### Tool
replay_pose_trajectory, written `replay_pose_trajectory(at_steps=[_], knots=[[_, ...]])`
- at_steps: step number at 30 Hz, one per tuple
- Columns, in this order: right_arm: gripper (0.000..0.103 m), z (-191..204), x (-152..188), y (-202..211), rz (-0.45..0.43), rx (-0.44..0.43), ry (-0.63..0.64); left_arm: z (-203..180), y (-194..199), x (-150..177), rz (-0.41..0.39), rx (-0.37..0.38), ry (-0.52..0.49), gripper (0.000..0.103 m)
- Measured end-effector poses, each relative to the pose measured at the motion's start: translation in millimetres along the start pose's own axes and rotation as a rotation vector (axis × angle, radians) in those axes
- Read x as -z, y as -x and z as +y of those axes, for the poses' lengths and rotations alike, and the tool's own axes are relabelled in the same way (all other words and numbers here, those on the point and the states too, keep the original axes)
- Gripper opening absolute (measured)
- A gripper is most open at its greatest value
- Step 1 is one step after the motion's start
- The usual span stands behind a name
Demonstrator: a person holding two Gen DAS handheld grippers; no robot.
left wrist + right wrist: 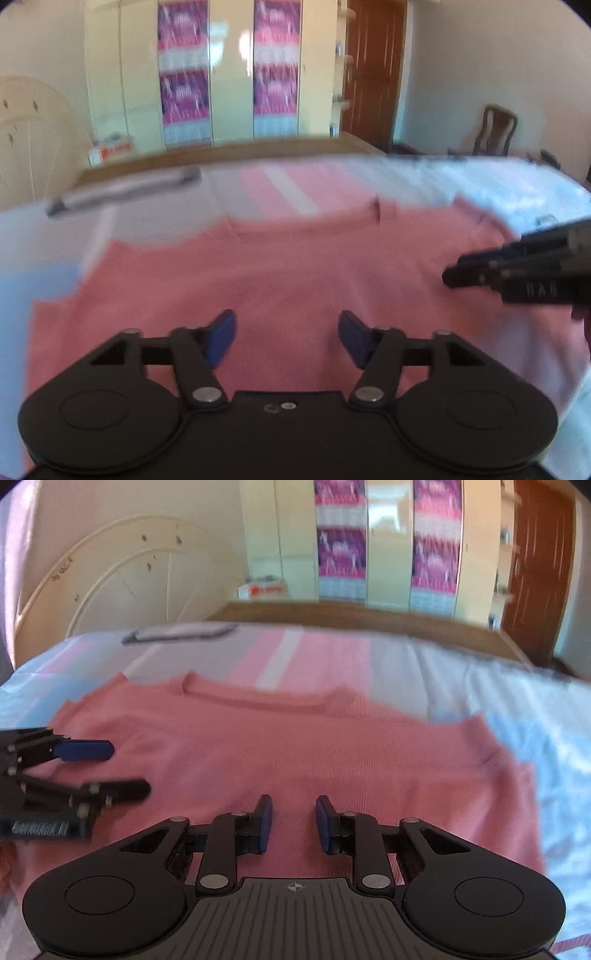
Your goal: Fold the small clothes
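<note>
Garment: the pink top [295,753] lies spread flat on the bed [535,709], neckline toward the far side, hem toward you. Both views are blurred, so fine creases cannot be read.
Bedding: the sheet under it is striped in pink, white and pale blue; bare sheet shows on both sides of the top and beyond its collar.
Your left tongs [287,338]: the blue pads stand well apart, with only flat pink cloth showing in the gap. Nothing is gripped. They hover over the near part of the top, toward its left side.
Your right tongs [293,823]: the pads stand closer together than the left pair, yet a clear gap remains between them, and no fold of cloth is pinched. They sit over the lower middle of the top.
Across views: your left tongs also appear at the left edge of the right camera, over the top's left shoulder area, fingers parted. Your right tongs appear at the right edge of the left camera, over the right side of the top.
Flat object [181,633]: a grey, blurred, oblong thing lies on the sheet beyond the collar, well apart from the top.
Room: a cream wardrobe [229,70] with pink patterned panels behind the bed, a brown door [373,70] beside it, a wooden chair [495,129] at far right.
</note>
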State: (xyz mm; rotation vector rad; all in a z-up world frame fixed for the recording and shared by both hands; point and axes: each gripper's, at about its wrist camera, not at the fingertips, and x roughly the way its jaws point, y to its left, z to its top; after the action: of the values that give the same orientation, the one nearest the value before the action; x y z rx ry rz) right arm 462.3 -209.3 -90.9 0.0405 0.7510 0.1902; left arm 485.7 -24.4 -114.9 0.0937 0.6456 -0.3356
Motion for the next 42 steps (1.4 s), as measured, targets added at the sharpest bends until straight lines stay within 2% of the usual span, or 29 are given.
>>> replay_pose_trajectory(at_steps=[2, 4, 5, 7, 11, 14, 16, 17, 19, 21, 22, 24, 26, 30, 31, 33, 36, 40, 42], knots=[[0.024, 6.5, 3.4, 18.8, -0.023, -0.05, 0.023, -1.7, 20.2, 0.1, -0.04, 0.026, 0.042, 0.072], [0.024, 22.8, 18.1, 25.0, -0.005, -0.087, 0.056, -19.2, 20.9, 8.4, -0.018, 0.056, 0.028, 0.073], [0.024, 28.3, 25.4, 21.5, 0.016, -0.093, 0.067, -28.2, 16.1, 15.8, 0.004, 0.047, 0.007, 0.073], [0.024, 40.0, 35.9, 12.9, 0.014, -0.05, 0.093, -39.3, -3.8, 29.8, 0.064, 0.023, -0.002, 0.07], [0.024, 39.4, 28.8, 3.5, 0.022, -0.041, 0.086, -30.4, 4.0, 33.2, 0.047, -0.014, -0.006, 0.072], [0.024, 13.2, 34.3, 18.4, 0.015, 0.008, 0.05, -1.0, 19.0, 38.7, 0.053, -0.083, 0.009, 0.071], [0.025, -11.3, 41.5, 32.3, 0.03, 0.072, 0.015, 28.8, 27.3, 46.0, 0.072, -0.134, 0.031, 0.072], [0.025, -24.8, 45.2, 37.8, 0.043, 0.111, -0.009, 42.5, 31.3, 50.7, 0.08, -0.155, 0.051, 0.077], [0.024, -48.4, 55.5, 47.1, 0.076, 0.206, -0.03, 67.3, 43.7, 59.9, 0.081, -0.177, 0.122, 0.077], [0.024, -68.1, 65.1, 58.4, 0.077, 0.214, -0.1, 73.8, 55.0, 65.1, 0.094, -0.209, 0.146, 0.065], [0.024, -68.7, 65.5, 64.3, 0.078, 0.214, -0.112, 70.3, 61.5, 62.5, 0.091, -0.218, 0.144, 0.063], [0.025, -51.4, 59.1, 77.4, 0.034, 0.216, -0.096, 50.3, 74.9, 58.1, 0.053, -0.172, 0.146, 0.066], [0.025, -25.6, 58.9, 92.2, -0.017, 0.131, -0.081, 20.3, 76.7, 57.7, 0.028, -0.13, 0.114, 0.077], [0.025, 30.9, 65.8, 69.5, 0.038, 0.035, -0.002, -30.0, 61.2, 59.8, 0.047, -0.07, 0.057, 0.075], [0.025, 40.4, 70.3, 61.8, 0.065, 0.04, 0.019, -37.2, 57.0, 62.7, 0.063, -0.067, 0.046, 0.076], [0.025, 52.2, 81.9, 58.8, 0.066, 0.061, 0.064, -44.4, 53.8, 71.5, 0.09, -0.094, 0.012, 0.075], [0.024, 44.5, 89.3, 66.7, 0.068, 0.069, 0.067, -36.1, 64.5, 86.6, 0.097, -0.119, 0.012, 0.077], [0.024, 1.6, 102.3, 84.7, 0.063, 0.239, -0.026, -0.3, 87.3, 103.6, 0.088, -0.174, 0.051, 0.079], [0.025, -22.0, 108.1, 90.5, 0.081, 0.293, -0.072, 11.0, 94.8, 105.4, 0.082, -0.203, 0.046, 0.079]])
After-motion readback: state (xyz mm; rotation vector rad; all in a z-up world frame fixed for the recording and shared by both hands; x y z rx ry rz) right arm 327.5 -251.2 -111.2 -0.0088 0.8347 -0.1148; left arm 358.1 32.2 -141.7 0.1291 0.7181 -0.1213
